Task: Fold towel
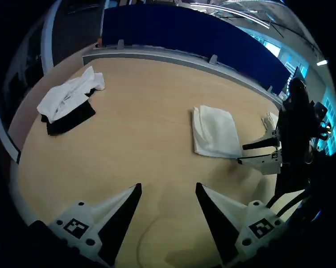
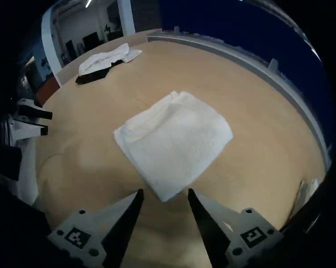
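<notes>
Folded white towel (image 2: 174,140) centre frame on wooden table (image 2: 257,111) | right gripper (image 2: 164,191) spread at its near corner | left gripper (image 1: 168,184) spread, lower frame

Bare bench (image 1: 141,134) is spreading wide around the folded towel (image 2: 174,140); a cloth heap (image 1: 67,105) is sitting well apart near the corner, and a blue partition (image 1: 190,31) is closing off the far edge.

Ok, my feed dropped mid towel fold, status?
Left tool open, right tool open, both empty. Towel folded on table, corner at right tool's tips. Cloth heap far off, not in the way.
</notes>
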Motion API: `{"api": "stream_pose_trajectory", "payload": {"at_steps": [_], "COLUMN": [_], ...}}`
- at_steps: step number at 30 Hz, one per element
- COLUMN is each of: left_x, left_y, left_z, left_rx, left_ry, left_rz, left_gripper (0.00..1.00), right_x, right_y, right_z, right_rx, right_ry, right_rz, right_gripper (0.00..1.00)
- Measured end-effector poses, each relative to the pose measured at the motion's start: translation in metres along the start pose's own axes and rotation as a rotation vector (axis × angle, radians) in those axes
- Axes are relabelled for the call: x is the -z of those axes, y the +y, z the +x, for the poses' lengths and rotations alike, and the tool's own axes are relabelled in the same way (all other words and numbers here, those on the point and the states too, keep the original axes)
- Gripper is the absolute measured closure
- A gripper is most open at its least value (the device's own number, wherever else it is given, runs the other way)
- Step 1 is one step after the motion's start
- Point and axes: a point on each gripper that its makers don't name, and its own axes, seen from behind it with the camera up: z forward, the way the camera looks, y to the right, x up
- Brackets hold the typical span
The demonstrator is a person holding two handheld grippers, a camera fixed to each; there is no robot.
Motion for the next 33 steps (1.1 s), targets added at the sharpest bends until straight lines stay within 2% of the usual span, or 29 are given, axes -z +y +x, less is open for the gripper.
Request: {"api": "stream_pose_trajectory", "payload": {"at_steps": [4,8,12,16,22,27,33], "left_x": [0.001,0.001,0.001,0.001,0.001,0.000,0.001], "left_y": [0.000,0.000,0.000,0.002,0.003,0.003,0.004], "left_z": [-0.001,-0.002,-0.003,-0.004,-0.002,-0.002,-0.001], "left_rx": [0.006,0.006,0.005,0.007,0.002,0.000,0.000], "left_ry": [0.001,0.001,0.001,0.000,0.001,0.001,0.001], "left_rz": [0.000,0.001,0.003,-0.001,-0.002,-0.001,-0.005], "left_gripper": [0.10,0.10,0.11,0.10,0.11,0.11,0.11], "right_x": [-0.005,-0.007,-0.006,-0.006,-0.006,-0.003,0.012], "right_y": [0.004,0.004,0.004,0.005,0.010,0.011,0.014], "right_z": [-0.005,-0.006,-0.008,-0.008,-0.006,-0.002,0.018], "right_rx": [-0.011,-0.020,-0.020,-0.030,-0.051,-0.059,-0.066], "right_ry": [-0.008,-0.007,-0.009,-0.005,0.009,0.030,0.085], "right_rz": [-0.014,-0.008,-0.012,-0.015,-0.033,-0.043,-0.046], "right_gripper": [0.45,0.54,0.74,0.77,0.94,0.96,0.96]}}
